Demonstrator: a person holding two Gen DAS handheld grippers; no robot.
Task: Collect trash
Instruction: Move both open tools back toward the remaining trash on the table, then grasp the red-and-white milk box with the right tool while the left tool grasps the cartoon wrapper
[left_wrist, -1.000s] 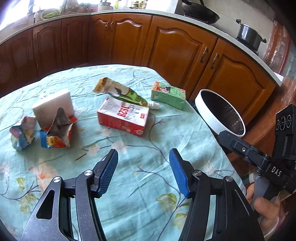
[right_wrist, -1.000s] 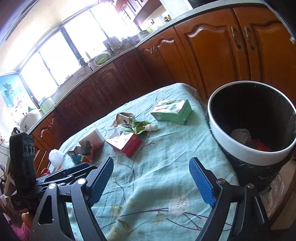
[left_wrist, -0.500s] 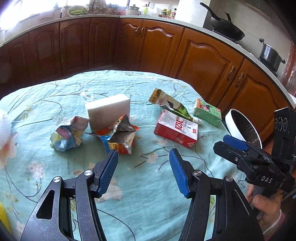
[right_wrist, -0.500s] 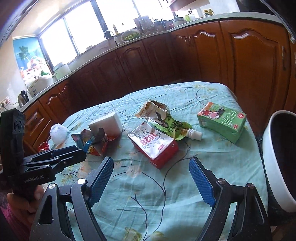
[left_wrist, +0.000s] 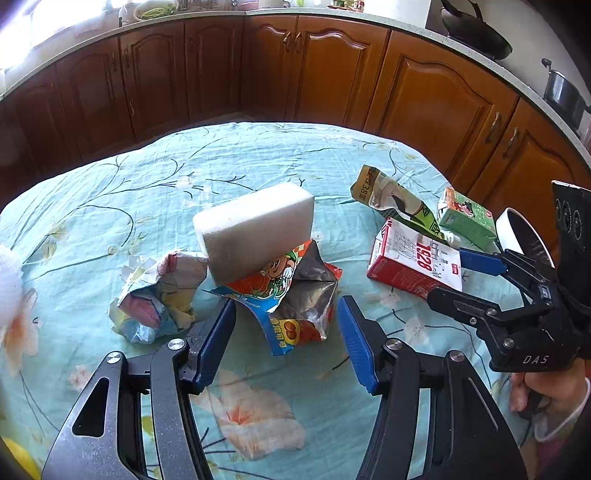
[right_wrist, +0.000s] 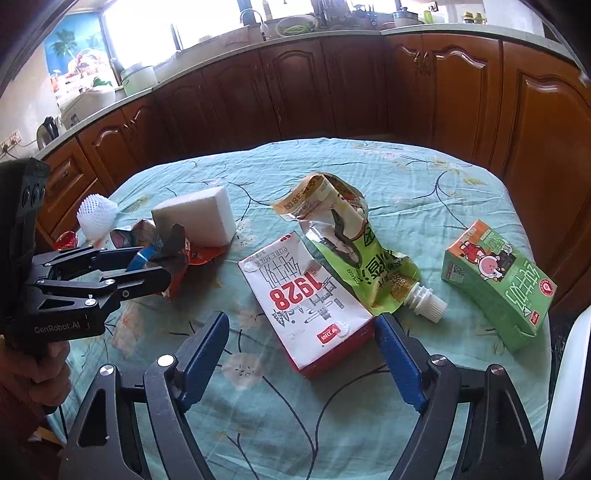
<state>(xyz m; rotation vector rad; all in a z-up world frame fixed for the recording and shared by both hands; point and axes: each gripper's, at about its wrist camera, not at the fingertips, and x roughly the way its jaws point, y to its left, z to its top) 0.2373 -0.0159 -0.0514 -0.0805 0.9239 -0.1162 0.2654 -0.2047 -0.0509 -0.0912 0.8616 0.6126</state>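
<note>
Both grippers point steeply down at a table (left_wrist: 258, 147) under a teal flowered cloth. The left gripper (left_wrist: 284, 325) hangs low over the torn snack bag (left_wrist: 291, 295), its blue jaws spread to either side of the bag without pressing on it. A white foam block (left_wrist: 255, 225) leans on the bag's far edge, and a crumpled paper wad (left_wrist: 159, 295) lies just beside it on the left.

The right gripper (right_wrist: 303, 341) is poised over the near end of the red-and-white milk carton (right_wrist: 306, 299), which lies flat between its spread jaws; they have just been closing but do not yet touch it. A green spouted pouch (right_wrist: 351, 243) overlaps the carton's far corner, and a green drink box (right_wrist: 498, 280) lies apart to the right (the white bin rim (right_wrist: 565, 369) shows only at the frame's edge).

A second ago both grippers sat further right, near the bin; the left one has since swung from bare cloth to the snack bag, the right from the bin side to the carton.
</note>
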